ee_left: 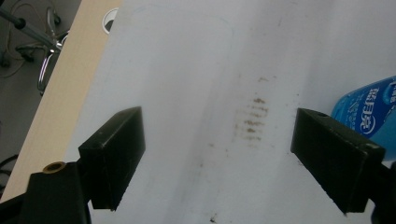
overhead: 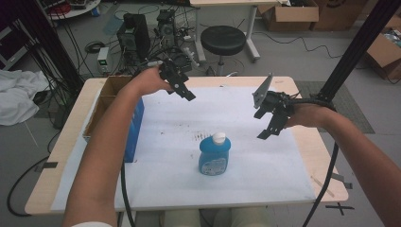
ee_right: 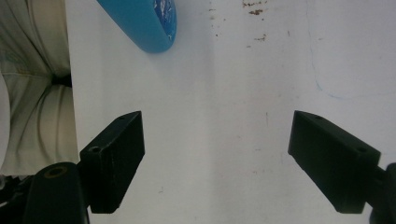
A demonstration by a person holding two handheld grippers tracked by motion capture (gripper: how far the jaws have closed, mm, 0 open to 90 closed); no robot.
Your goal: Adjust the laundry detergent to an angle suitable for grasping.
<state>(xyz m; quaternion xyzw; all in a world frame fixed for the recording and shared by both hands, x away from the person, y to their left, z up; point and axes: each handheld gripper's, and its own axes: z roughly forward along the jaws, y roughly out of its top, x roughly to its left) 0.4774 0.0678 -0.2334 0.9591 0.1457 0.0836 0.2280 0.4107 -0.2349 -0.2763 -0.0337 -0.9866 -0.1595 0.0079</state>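
A blue bottle (overhead: 214, 155) with a white cap stands upright near the middle of the white sheet (overhead: 165, 184) covering the tabletop (overhead: 57, 151), with bare sheet all round it and only some brown smudges (overhead: 204, 136) just behind it. The left tongs (overhead: 182, 85) hang above the far left of the sheet and the right tongs (overhead: 270, 118) above its right side, both spread wide, gripping nothing and well apart from the bottle. An open cardboard box (overhead: 101, 101) with a blue carton (overhead: 135, 130) against it sits at the left edge, under the left forearm.

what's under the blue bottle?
The blue bottle stands upright on the white sheet covering the table. Brown smudges lie on the sheet just behind it. Its base hides the patch directly beneath.
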